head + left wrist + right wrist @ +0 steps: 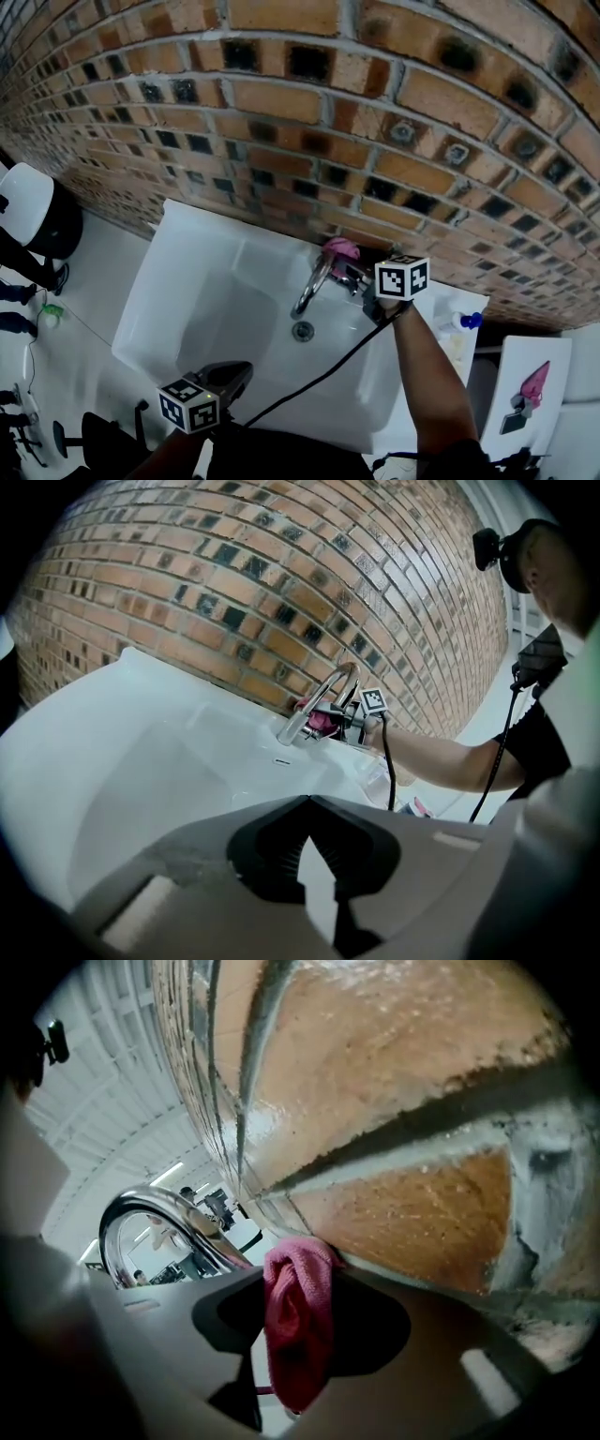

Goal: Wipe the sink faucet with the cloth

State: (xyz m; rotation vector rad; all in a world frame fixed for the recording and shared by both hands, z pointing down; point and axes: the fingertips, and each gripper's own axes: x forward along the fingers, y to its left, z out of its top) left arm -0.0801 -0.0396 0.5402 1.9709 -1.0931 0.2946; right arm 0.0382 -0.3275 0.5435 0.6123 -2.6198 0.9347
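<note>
Between the jaws of the right claw (292, 1363) sits the cloth (298, 1316), a pink bunched wad. The jaws are closed on its middle, and a fold pokes out past the tips. Just left of the claw, the faucet (155, 1206) arches up and away. I cannot tell whether the wad touches it. Close ahead and to the right stands the brick wall (403, 1101).

The cloth looks soft, light and limp, so it should squash round the pipe rather than slide off. A hold on the middle of the bunch seems best, as it leaves a pad free beyond the tips. The faucet is fixed, hard chrome, glossy and probably slippery, so the wipe likely needs some pressure along the curve.

Below the claw lies the sink (187, 281), white and smooth, with the drain (302, 330) under the spout. Room looks tight on the wall side and freer toward the basin. A bottle (466, 321) stands on the ledge to the claw's right. The left claw (314, 855) hangs well back at the near rim, tips together and empty.
</note>
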